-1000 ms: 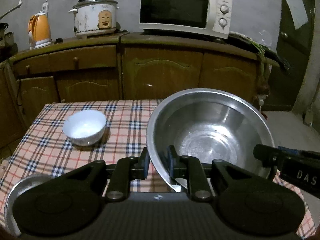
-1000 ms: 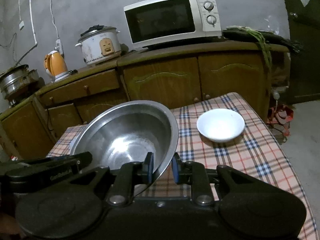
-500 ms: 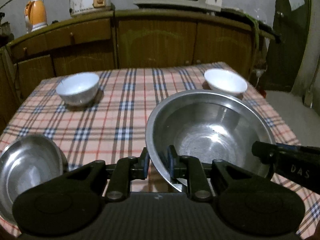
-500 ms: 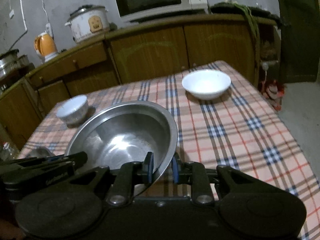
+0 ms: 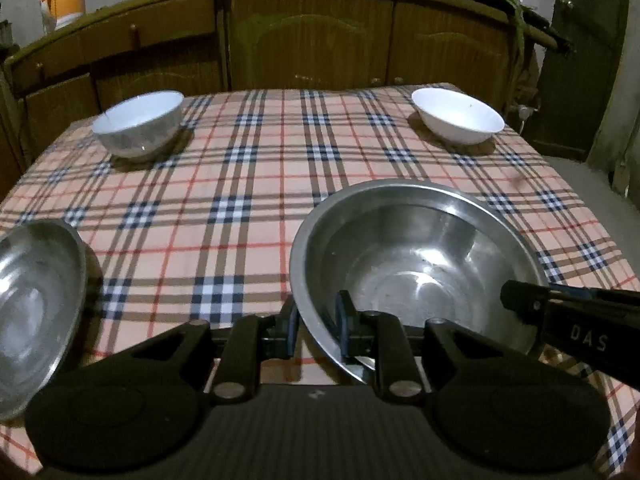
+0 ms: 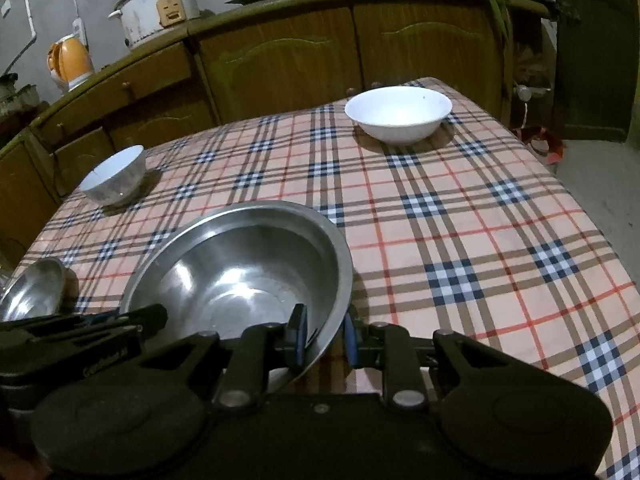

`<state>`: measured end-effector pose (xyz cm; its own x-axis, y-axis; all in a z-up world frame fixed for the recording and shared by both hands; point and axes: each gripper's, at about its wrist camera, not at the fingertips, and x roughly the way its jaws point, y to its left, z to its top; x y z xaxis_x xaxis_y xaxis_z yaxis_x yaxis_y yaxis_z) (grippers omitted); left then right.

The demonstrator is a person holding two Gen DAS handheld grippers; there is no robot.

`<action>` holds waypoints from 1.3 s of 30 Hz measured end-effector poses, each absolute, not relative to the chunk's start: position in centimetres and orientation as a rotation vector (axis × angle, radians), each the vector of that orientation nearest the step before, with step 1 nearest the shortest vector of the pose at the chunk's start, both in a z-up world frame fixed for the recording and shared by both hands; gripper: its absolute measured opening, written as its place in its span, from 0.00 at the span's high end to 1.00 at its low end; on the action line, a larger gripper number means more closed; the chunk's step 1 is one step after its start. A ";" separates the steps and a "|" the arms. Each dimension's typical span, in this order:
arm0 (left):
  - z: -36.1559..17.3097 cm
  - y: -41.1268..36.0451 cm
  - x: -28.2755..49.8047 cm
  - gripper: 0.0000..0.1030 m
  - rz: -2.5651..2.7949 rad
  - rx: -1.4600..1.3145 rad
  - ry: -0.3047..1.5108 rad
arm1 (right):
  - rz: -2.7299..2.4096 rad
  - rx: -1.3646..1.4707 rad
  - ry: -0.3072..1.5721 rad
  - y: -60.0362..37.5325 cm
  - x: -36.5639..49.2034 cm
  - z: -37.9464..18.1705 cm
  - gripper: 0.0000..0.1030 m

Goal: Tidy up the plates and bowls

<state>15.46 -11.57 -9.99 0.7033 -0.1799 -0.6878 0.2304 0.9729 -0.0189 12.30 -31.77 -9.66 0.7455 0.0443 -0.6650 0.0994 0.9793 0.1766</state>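
Since the earlier frames both grippers have sunk with the big steel bowl between them, and their view has tipped from the microwave and cabinet tops down onto the checked tablecloth. The left gripper is clamped on the bowl's near-left rim, one pad outside the wall and one inside, and the right gripper pinches the near-right rim the same way, so the bowl hangs shared between two closed grips. It sits low over the near middle of the table; whether its base touches the cloth yet cannot be told, though the shadow under it is tight. The step in hand looks like setting this large bowl down as the base for gathering the others. Around it lie a smaller steel bowl at the near-left edge, a deep white bowl at the far left and a wider, shallow white bowl at the far right, all well apart. The next move, as I judge it, calls for bringing the bowl level to rest, then releasing both rims together so it does not tip, and drawing the inner pads up and clear before reaching for a smaller bowl to nest inside.
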 end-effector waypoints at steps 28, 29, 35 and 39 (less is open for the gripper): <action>-5.4 -10.4 16.9 0.28 -0.235 0.021 0.638 | -0.099 0.262 0.626 -35.8 13.1 -6.0 0.43; -5.1 -10.5 17.3 0.27 -0.239 0.019 0.634 | -0.104 0.262 0.621 -36.1 13.3 -5.7 0.43; -3.3 -11.4 19.8 0.24 -0.265 0.017 0.619 | -0.123 0.254 0.594 -38.3 15.0 -4.3 0.38; -2.3 -12.7 22.5 0.22 -0.298 0.031 0.620 | -0.147 0.263 0.584 -40.4 16.8 -3.6 0.37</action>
<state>22.49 -12.72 -2.30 0.7725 -0.2659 -0.5766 0.2842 0.9569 -0.0606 16.83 -40.38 -3.65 0.8248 -0.0630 -0.5619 0.2111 0.9562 0.2026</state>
